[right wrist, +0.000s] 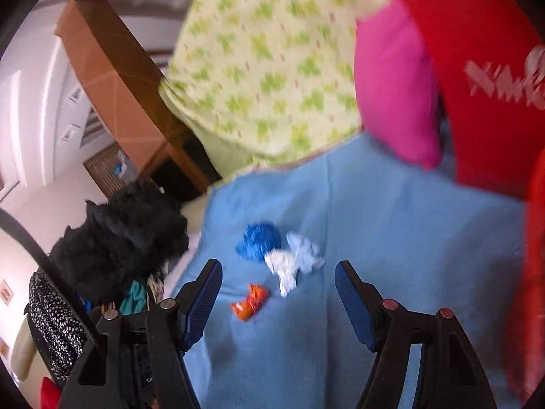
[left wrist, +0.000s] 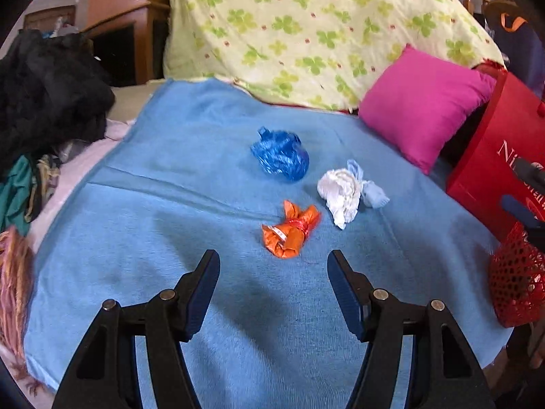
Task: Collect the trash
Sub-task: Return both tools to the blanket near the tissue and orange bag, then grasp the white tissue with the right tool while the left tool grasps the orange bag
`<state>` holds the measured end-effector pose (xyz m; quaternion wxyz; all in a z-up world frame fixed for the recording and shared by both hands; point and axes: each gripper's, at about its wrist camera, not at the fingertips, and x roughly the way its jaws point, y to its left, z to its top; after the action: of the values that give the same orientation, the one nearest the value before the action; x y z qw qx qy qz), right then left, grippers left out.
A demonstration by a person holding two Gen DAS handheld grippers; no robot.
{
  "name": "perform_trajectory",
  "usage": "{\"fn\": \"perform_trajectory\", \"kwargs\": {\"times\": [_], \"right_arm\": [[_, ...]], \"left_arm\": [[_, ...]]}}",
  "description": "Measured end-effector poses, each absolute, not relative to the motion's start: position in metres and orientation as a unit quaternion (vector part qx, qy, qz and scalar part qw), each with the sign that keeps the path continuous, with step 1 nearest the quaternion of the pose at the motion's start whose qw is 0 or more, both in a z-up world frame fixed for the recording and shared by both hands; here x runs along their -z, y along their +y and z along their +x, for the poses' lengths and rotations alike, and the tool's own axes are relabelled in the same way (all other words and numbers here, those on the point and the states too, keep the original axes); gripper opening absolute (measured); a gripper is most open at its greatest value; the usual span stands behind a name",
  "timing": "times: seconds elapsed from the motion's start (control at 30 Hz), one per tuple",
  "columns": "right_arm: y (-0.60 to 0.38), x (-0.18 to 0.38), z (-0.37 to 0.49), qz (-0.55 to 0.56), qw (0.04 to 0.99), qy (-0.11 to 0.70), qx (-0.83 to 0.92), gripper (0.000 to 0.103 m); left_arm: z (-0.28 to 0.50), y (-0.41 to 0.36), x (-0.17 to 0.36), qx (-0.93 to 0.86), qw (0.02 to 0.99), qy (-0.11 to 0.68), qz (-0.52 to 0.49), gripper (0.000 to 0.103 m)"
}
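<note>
Trash: three crumpled wads on the blue blanket (left wrist: pixel 170 204), clustered mid-bed. Orange wrapper (left wrist: pixel 289 230) nearest, twisted, with a pale label strip; blue plastic wad (left wrist: pixel 281 155) behind it; white wad (left wrist: pixel 340 192) to the right, touching a pale blue scrap (left wrist: pixel 373 192). Left gripper (left wrist: pixel 273 262) spread wide, nothing between the fingers, orange wrapper just ahead. Right gripper (right wrist: pixel 278 272) also spread, empty; its view is motion-blurred, wads there are soft blobs. Red bag (left wrist: pixel 504 156) cut off at frame edge, print only partly readable. Pink cushion (left wrist: pixel 422 105) leans against it. Red mesh item (left wrist: pixel 516 279) partly out of frame, can't identify.
</note>
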<state>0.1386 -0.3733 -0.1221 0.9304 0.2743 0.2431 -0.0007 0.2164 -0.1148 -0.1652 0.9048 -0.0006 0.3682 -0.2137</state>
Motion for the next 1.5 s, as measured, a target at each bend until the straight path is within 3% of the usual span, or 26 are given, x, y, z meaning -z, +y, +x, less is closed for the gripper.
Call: {"fn": "perform_trajectory", "kwargs": {"times": [0.17,0.23,0.33,0.5,0.9,0.97,1.0,1.3,1.33,1.5], "right_arm": [[-0.369,0.161,0.187,0.298,0.903,0.307,-0.029,0.07],[-0.362,0.17,0.206,0.294,0.899,0.323,-0.046,0.057],[-0.352,0.185,0.235,0.295,0.888,0.347,-0.065,0.048],[-0.341,0.21,0.276,0.296,0.872,0.386,-0.054,0.048],[-0.343,0.235,0.324,0.314,0.862,0.398,-0.014,0.056],[-0.339,0.236,0.324,0.29,0.868,0.403,-0.016,0.05],[-0.337,0.238,0.325,0.281,0.868,0.408,-0.02,0.034],[-0.352,0.205,0.286,0.305,0.873,0.378,-0.041,0.032],[-0.355,0.201,0.278,0.309,0.872,0.378,-0.044,0.032],[-0.366,0.185,0.243,0.325,0.866,0.377,-0.049,0.032]], "left_arm": [[0.236,-0.128,0.177,0.235,0.892,0.385,0.015,0.066],[0.245,-0.132,0.182,0.236,0.888,0.394,0.017,0.066],[0.253,-0.136,0.188,0.235,0.881,0.411,0.018,0.066],[0.258,-0.134,0.19,0.241,0.874,0.421,0.014,0.066],[0.278,-0.133,0.198,0.253,0.866,0.431,0.0,0.066],[0.279,-0.135,0.2,0.258,0.864,0.432,0.001,0.066],[0.28,-0.137,0.201,0.26,0.864,0.432,0.003,0.066],[0.284,-0.154,0.207,0.299,0.847,0.44,-0.011,0.066],[0.285,-0.156,0.209,0.3,0.845,0.443,-0.01,0.065],[0.29,-0.166,0.218,0.301,0.838,0.455,-0.004,0.037]]}}
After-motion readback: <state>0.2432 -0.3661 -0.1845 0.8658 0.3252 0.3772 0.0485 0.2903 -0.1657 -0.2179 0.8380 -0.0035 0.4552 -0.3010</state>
